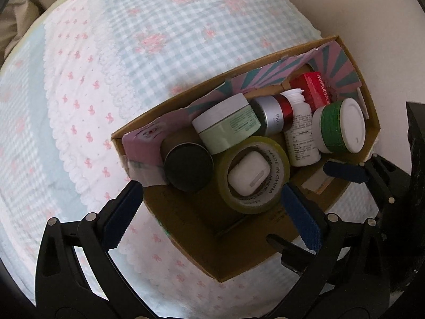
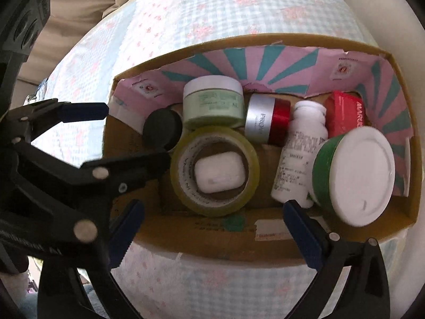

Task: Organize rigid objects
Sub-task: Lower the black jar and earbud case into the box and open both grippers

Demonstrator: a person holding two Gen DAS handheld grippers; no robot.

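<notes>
Both grippers, left [image 1: 212, 204] and right [image 2: 212, 228], stood wide and empty over the box [image 2: 265, 242]; the risk was a finger clipping its near wall or the tape roll [image 2: 215, 171].

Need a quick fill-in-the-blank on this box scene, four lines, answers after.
1. The white earbud case lies inside the ring of the ____.
2. The green jar has a ____ lid.
3. Every item sits in a cardboard ____ on the checked cloth.
4. Both the left hand-held gripper and the right hand-held gripper are ____, holding nothing.

Missing words: tape roll; white; box; open
</notes>
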